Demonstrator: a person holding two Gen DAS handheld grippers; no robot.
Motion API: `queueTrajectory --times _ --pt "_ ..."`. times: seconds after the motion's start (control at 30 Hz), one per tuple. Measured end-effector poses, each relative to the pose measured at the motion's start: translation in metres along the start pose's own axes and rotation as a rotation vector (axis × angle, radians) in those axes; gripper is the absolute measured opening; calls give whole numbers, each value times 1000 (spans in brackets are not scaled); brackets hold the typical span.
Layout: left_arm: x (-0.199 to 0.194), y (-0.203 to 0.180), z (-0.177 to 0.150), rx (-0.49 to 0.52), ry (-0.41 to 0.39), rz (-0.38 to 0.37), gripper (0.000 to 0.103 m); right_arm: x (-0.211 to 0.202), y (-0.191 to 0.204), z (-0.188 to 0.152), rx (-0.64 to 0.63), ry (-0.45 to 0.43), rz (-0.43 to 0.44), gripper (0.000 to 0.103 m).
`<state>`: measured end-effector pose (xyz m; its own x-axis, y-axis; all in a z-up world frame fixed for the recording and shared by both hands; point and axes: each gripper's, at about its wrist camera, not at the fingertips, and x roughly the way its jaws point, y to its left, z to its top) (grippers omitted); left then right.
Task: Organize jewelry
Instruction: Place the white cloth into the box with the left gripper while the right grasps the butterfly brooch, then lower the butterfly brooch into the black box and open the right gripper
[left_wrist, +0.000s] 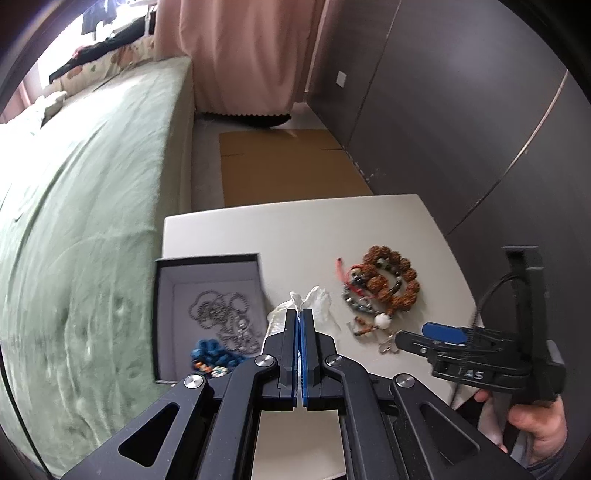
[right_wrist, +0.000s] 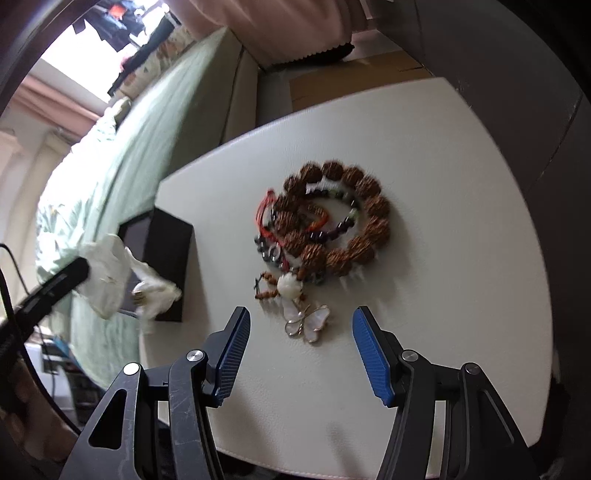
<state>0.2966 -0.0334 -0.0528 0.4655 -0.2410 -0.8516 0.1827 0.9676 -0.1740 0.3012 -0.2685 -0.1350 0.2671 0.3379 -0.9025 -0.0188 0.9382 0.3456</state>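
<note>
My left tool (left_wrist: 299, 314) pinches a limp, probably plastic pouch (left_wrist: 317, 301), while my right tool (right_wrist: 301, 345) hangs open near the fragile butterfly pendant (right_wrist: 306, 323), best gripped across its wings.

Left hand-held gripper (left_wrist: 299, 314) pinches a clear plastic bag (left_wrist: 317, 301) beside the open box (left_wrist: 207, 260).

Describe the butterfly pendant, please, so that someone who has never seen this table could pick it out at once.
On the white table, find the jewelry heap ringed by the brown bead bracelet. At the heap's near edge, just past a white bead, lies the butterfly pendant. It alone is flat, with pearly white wings in a thin metal outline.
</note>
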Motion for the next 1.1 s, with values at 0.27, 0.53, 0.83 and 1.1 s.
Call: queueTrajectory --times 0.27,0.53,0.83,1.1 --pt "-25 21 0 -15 -67 -13 0 29 19 -7 -44 28 -166 59" --pt "-38 41 -2 -60 -103 -52 0 41 47 -10 -152 14 -358 50" --pt "-47 72 -4 -111 -142 -95 0 22 56 -13 -162 21 -325 41" --pt "-63 93 -6 -149 -175 -156 0 -58 103 -1 -229 -64 -310 41"
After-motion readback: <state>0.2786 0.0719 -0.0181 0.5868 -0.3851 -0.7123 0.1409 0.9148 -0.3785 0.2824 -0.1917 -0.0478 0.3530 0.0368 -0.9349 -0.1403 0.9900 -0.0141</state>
